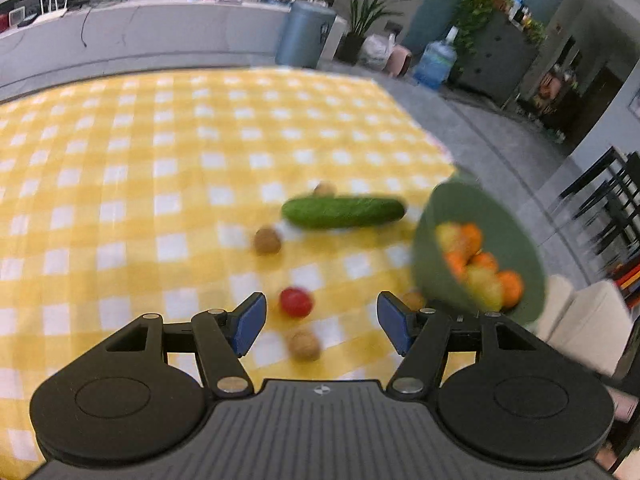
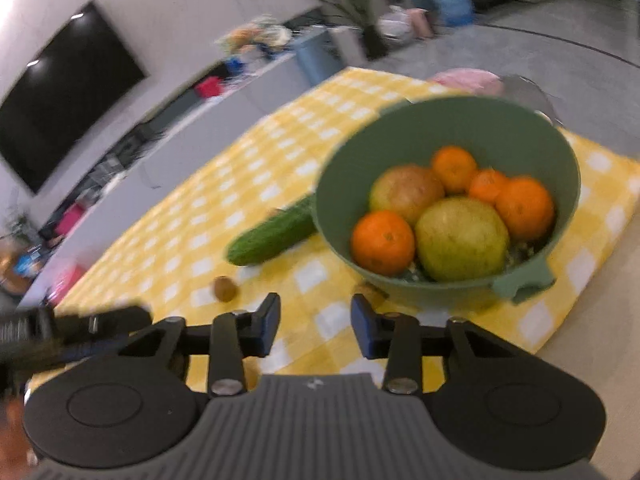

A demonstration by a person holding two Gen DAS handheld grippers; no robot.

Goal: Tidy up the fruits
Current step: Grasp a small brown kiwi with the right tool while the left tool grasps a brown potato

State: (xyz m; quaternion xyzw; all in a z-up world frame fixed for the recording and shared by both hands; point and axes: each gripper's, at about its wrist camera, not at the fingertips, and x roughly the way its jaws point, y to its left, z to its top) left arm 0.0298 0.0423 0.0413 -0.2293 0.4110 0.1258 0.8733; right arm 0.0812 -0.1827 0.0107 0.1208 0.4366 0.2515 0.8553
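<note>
A green bowl (image 2: 400, 140) stands on the yellow checked cloth and holds several oranges (image 2: 383, 242) and two yellow-green fruits (image 2: 460, 238); it also shows in the left wrist view (image 1: 504, 236). A cucumber (image 1: 343, 211) lies left of the bowl, also seen in the right wrist view (image 2: 272, 232). A red tomato (image 1: 296, 302) and small brown fruits (image 1: 267, 241) lie on the cloth. My left gripper (image 1: 321, 322) is open and empty, just above the tomato. My right gripper (image 2: 315, 326) is open and empty, in front of the bowl.
The cloth's right edge (image 1: 424, 128) drops off to a grey floor. A long grey counter (image 1: 160, 36) runs behind the table. A pink item (image 2: 468, 80) and a clear container (image 2: 528, 96) sit behind the bowl. The left gripper's body (image 2: 60, 332) shows at left in the right wrist view.
</note>
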